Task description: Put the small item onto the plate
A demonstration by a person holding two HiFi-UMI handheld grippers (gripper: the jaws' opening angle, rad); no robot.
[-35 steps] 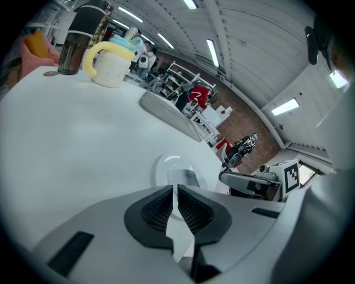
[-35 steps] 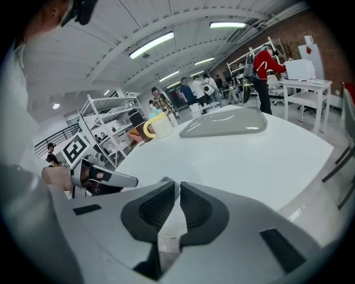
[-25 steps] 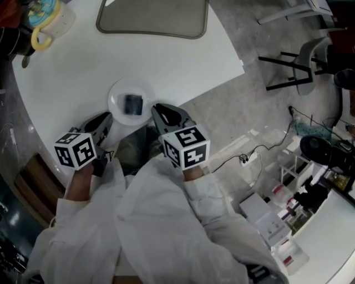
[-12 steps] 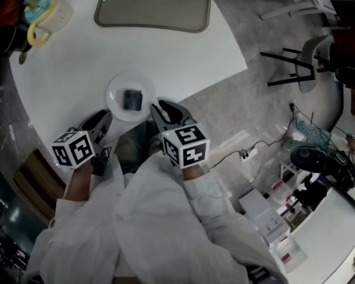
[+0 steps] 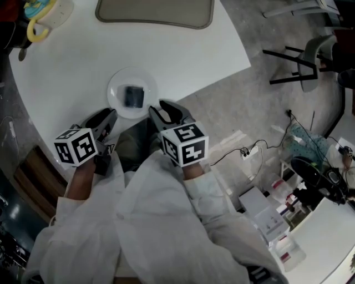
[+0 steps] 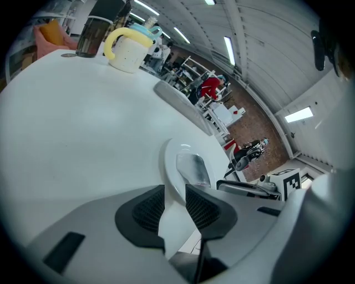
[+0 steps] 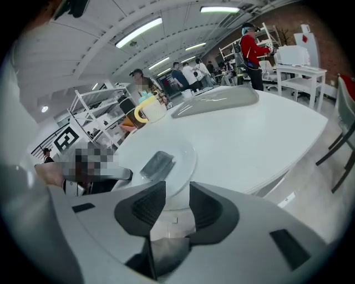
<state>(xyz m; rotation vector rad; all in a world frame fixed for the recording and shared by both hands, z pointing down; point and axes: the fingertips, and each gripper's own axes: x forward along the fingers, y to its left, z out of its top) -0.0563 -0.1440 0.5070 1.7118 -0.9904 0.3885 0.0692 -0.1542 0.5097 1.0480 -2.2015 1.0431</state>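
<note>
A small dark flat item (image 5: 133, 96) lies in the middle of the round white plate (image 5: 116, 83), near the front edge of the white table (image 5: 183, 55). My left gripper (image 5: 111, 115) sits just in front of the plate's left side. The plate's rim (image 6: 169, 166) shows past its open jaws, with the item (image 6: 193, 169) on it. My right gripper (image 5: 161, 109) hangs at the table edge right of the plate. Its jaws have just been opening and stand open with nothing between them. In the right gripper view the item (image 7: 157, 165) rests on the plate (image 7: 186, 161) ahead of that gripper (image 7: 176, 199).
A white cup with a yellow handle (image 5: 44, 16) stands at the table's far left. A grey tray (image 5: 154, 12) lies at the far edge. A black chair (image 5: 299, 55), cables (image 5: 244, 158) and white boxes (image 5: 266, 219) sit on the floor to the right.
Both grippers keep their places at the table's near edge. The item stays on the plate. The head view has drifted slightly.
</note>
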